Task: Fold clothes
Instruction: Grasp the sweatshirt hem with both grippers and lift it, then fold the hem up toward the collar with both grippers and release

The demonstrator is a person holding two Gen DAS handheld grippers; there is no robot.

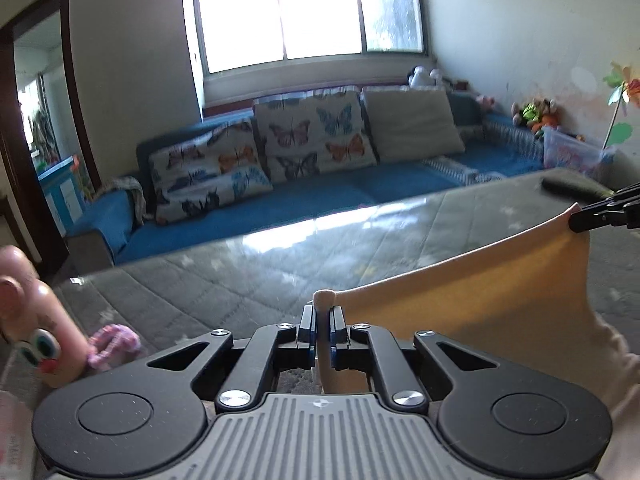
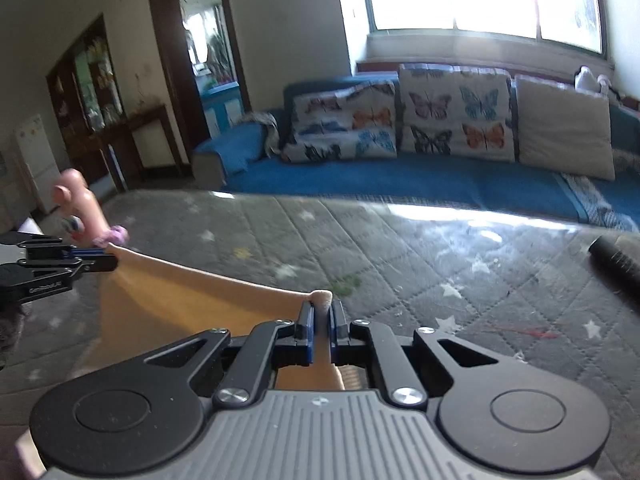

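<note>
A peach-coloured garment [image 1: 500, 292] is stretched in the air between my two grippers, above a grey quilted table [image 1: 224, 280]. My left gripper [image 1: 322, 314] is shut on one corner of the garment; the cloth bunches out past its fingertips. My right gripper [image 2: 321, 314] is shut on the other corner. In the left wrist view the right gripper [image 1: 576, 222] shows at the right edge, pinching the far corner. In the right wrist view the left gripper [image 2: 110, 260] shows at the left edge, and the garment [image 2: 180, 300] sags between them.
A pink toy figure [image 1: 36, 320] with a purple knitted piece [image 1: 114, 346] stands at the table's left. A black cylinder [image 2: 616, 260] lies at the table's right. A blue sofa [image 1: 320, 192] with butterfly cushions runs behind the table, under a window.
</note>
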